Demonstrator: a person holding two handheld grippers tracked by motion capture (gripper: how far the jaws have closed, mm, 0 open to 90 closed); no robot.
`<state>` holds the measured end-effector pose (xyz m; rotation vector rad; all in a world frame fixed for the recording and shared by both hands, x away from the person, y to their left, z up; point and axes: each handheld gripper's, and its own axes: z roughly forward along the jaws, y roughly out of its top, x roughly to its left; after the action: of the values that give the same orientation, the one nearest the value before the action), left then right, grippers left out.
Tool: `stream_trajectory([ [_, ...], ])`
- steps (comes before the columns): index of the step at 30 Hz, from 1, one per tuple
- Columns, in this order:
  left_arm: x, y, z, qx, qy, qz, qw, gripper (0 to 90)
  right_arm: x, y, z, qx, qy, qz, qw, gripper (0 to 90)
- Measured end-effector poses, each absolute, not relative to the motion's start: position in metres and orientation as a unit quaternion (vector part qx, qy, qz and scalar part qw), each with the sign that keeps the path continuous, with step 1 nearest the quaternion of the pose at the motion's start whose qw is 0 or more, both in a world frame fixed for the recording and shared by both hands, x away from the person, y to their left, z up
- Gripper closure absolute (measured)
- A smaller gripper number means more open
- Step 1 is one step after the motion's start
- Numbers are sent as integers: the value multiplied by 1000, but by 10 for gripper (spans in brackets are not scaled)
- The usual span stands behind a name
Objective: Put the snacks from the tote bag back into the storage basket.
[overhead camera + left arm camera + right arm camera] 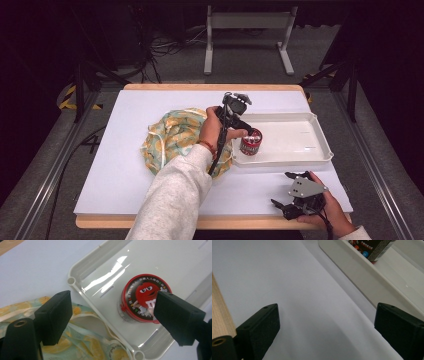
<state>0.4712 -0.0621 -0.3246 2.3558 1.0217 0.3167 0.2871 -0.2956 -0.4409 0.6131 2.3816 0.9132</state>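
Left gripper view: jaws spread wide above the red-lidded tin — seemingly untouched — in the tray.

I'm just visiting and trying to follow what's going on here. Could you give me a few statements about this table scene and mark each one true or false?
1. The red-lidded candy tub stands inside the white tray. True.
2. The left claw is clamped shut on the tub. False: its jaws stand wide apart above it.
3. A yellow patterned cloth bag lies left of the tray. True.
4. The right claw holds the bag. False: it is open and empty near the table's front edge.
5. The tub lies on its side. False: it stands upright, lid up.
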Motion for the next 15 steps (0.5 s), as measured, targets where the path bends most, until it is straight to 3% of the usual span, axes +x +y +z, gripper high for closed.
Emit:
stream_trajectory([
  [15,470,-37,-326,881,365,121,277,115,288,-296,-442,227,878,335,255,69],
])
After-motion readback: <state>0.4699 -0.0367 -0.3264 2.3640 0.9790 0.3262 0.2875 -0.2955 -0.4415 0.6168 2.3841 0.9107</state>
